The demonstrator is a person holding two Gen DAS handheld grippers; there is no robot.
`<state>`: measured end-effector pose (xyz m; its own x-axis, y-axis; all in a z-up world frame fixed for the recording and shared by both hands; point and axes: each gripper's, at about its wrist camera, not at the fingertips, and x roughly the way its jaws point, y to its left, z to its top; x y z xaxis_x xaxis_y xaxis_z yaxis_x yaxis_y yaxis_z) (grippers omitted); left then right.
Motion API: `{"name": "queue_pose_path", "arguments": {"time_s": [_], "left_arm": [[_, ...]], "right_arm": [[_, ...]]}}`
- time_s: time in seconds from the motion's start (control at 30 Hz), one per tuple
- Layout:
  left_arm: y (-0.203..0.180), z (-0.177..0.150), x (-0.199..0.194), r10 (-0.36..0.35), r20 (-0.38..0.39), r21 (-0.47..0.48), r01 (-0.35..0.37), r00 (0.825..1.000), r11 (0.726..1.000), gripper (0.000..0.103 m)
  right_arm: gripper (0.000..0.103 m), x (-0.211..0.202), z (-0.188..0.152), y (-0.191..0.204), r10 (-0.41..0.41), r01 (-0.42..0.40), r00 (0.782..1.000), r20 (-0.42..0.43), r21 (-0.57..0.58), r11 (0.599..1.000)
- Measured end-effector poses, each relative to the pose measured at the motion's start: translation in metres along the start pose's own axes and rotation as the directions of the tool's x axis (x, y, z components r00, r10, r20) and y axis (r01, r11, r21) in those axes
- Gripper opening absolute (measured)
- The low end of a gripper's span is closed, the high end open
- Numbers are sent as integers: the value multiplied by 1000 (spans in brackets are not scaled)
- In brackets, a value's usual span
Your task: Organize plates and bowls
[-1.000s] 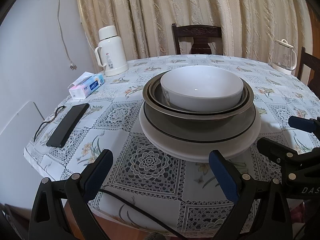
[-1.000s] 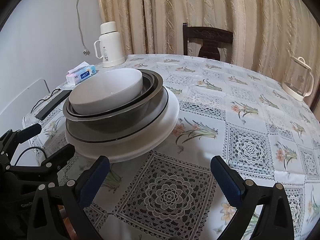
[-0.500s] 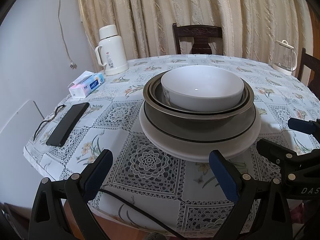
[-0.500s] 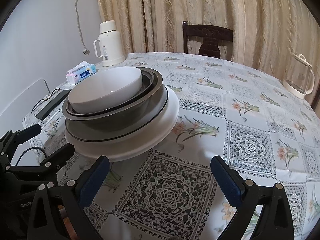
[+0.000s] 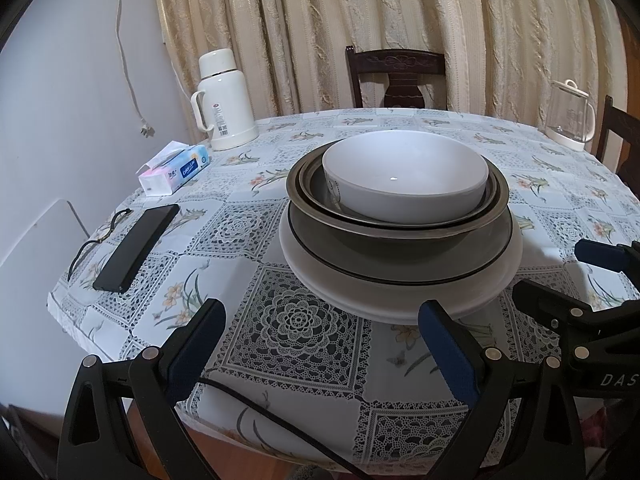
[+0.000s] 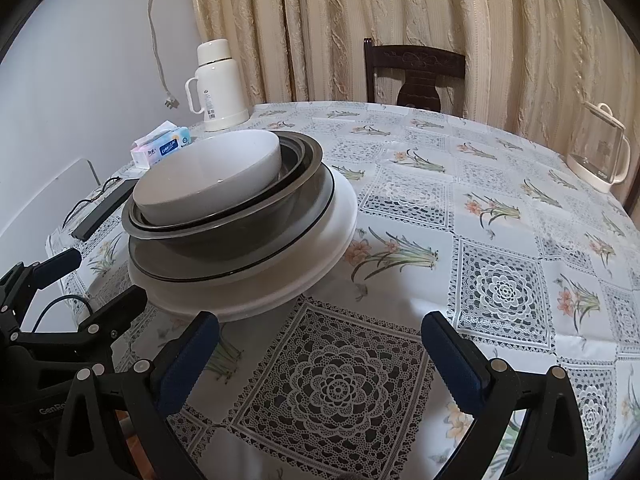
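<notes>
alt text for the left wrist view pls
A white bowl sits nested in metal bowls on stacked plates on a floral tablecloth. The left gripper, jaws open, is empty in front of the stack.

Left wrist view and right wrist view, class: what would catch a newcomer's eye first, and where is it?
The stack of dishes: a white bowl nested in metal bowls on a white plate, near the table's front edge. Both the left gripper and right gripper hang open before it, holding nothing. Behind, a white thermos stands at far left by the curtain, and a glass kettle at far right.
</notes>
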<state>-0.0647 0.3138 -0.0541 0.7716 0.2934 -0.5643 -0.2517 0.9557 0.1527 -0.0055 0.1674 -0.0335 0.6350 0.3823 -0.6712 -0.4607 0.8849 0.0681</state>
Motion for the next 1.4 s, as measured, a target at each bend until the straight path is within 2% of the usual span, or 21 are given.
{"name": "queue_pose_path", "arguments": {"time_s": [1.4], "left_arm": [[1,-1,1,-12,-6,-14,12,1000,1000,99]], "right_arm": [[103,2,0,-4,8,-8,1000,-11,9,1000]]}}
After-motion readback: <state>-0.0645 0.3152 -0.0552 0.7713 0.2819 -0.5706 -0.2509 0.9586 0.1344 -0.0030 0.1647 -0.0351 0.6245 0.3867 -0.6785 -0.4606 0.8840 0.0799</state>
